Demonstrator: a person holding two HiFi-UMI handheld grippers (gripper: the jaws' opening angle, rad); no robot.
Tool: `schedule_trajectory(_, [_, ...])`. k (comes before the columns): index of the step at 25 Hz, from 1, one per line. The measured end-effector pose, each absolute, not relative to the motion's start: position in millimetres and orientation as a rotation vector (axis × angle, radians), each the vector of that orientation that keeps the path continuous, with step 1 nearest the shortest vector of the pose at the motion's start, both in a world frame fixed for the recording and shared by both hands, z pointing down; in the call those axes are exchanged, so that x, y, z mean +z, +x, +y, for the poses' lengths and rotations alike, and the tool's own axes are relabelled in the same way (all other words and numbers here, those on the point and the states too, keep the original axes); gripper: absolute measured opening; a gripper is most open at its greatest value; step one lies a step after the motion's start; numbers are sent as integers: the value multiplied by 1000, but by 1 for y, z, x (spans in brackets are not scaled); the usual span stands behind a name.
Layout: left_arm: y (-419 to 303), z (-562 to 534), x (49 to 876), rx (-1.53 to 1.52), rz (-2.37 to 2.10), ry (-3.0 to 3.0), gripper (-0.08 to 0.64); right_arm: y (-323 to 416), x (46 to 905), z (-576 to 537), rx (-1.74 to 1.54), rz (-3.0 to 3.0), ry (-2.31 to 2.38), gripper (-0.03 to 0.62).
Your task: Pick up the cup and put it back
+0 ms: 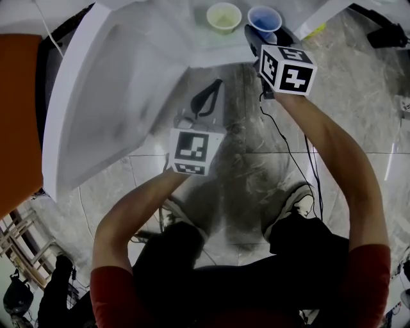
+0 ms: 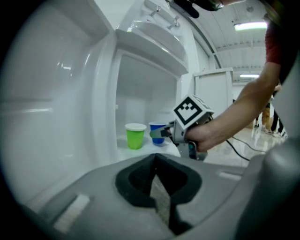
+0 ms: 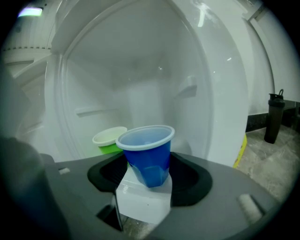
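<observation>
A blue cup (image 3: pixel 149 157) stands at the front edge of a white fridge shelf (image 3: pixel 140 199), beside a green cup (image 3: pixel 108 140). My right gripper (image 3: pixel 149 176) is shut on the blue cup, with a jaw pressed against each side of its lower half. The head view shows the blue cup (image 1: pixel 264 18) and green cup (image 1: pixel 223 16) at the top, with the right gripper (image 1: pixel 255 37) reaching in. My left gripper (image 2: pixel 157 187) hangs lower, outside the fridge, shut on nothing. It looks toward the blue cup (image 2: pixel 157 132) and the green cup (image 2: pixel 135 136).
The open fridge door (image 1: pixel 109 96) with its moulded shelves stands at the left. A black cable (image 1: pixel 288 154) trails over the marble floor. A dark bottle (image 3: pixel 273 117) stands on the floor at the right, beyond the fridge wall.
</observation>
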State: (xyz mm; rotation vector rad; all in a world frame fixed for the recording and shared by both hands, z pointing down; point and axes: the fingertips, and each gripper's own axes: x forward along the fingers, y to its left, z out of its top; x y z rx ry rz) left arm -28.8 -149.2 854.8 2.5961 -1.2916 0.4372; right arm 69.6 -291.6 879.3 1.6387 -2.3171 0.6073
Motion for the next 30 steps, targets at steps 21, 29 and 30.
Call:
schedule_trajectory(21, [-42,-150,829,427,-1345,2593,0,64,851,-224,533,-2400,1464,279])
schedule_trajectory(29, [-47,-148,826,448,-1336,2629,0,62,854,-191,499,-2437,1343,278])
schedule_trajectory(30, [-47,-148,826,449,-1335,2630,0,61,855,-187,503,-2441,1329,278])
